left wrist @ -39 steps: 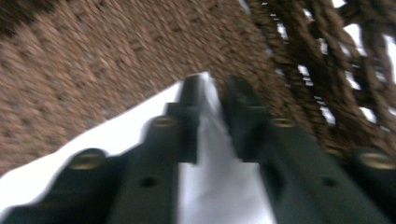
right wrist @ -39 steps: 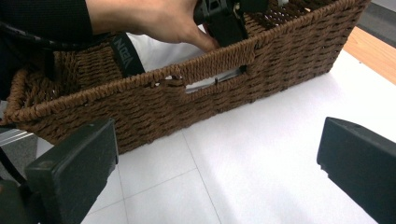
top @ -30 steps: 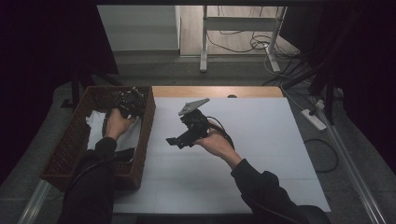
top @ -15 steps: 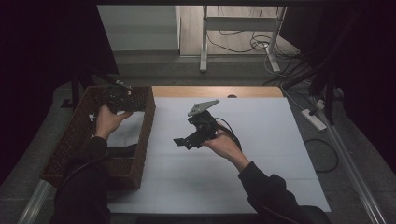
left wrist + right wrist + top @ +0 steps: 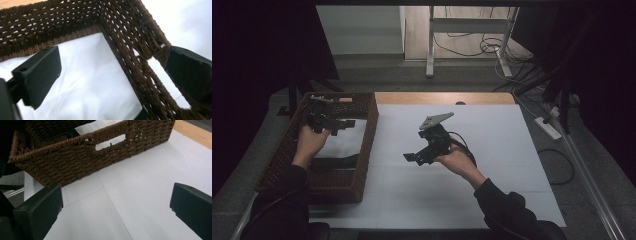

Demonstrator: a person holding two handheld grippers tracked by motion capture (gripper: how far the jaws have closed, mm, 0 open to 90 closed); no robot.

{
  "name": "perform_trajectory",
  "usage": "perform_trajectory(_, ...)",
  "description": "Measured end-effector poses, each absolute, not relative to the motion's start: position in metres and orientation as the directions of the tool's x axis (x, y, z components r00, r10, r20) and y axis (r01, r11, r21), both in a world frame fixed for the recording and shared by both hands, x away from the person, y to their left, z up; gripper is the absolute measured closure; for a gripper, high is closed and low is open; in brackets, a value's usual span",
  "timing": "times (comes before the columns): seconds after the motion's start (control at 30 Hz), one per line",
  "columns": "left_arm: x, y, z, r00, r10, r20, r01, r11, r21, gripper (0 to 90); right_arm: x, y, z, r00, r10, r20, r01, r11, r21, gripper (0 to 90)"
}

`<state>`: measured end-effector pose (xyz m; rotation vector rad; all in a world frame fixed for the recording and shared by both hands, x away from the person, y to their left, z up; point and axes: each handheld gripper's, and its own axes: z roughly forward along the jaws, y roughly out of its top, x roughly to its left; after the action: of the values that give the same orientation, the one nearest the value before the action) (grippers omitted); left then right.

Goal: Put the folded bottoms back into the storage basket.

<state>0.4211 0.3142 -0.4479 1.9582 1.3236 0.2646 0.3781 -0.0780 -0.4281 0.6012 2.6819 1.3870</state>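
white cloth [image 5: 82, 82] lying in dark brown woven wicker basket [image 5: 362, 145] at tabletop left edge; soft, light, limp, likely to bunch; pinch at fold. left tool [image 5: 343, 123] jaws apart, just opened, nothing between. right tool [image 5: 411, 157] apart, empty, mid-tabletop.

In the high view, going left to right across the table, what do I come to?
Left gripper over the wicker basket, jaws just opened with nothing between them → white cloth inside the basket → right gripper held above the white table → white power strip on the floor.
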Motion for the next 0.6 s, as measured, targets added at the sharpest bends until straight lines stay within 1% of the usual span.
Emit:
perform_trajectory(0.17, 0.405, 0.314, -0.447, 0.446, 0.864, -0.234, 0.702, -0.176, 0.69, 0.9, 0.376, -0.086, -0.431, -0.916, 0.378, 0.136, 0.331, 0.518, 0.789, 0.0)
perform_trajectory(0.5, 0.374, 0.303, -0.442, 0.5, 0.847, -0.181, 0.643, -0.223, 0.733, 0.0, 0.369, -0.102, -0.434, -0.909, 0.388, 0.154, 0.351, 0.511, 0.784, 0.0)
perform_trajectory(0.6, 0.366, 0.303, -0.441, 0.505, 0.841, -0.194, 0.638, -0.212, 0.741, 0.0, 0.367, -0.107, -0.434, -0.906, 0.391, 0.161, 0.358, 0.507, 0.784, 0.0)
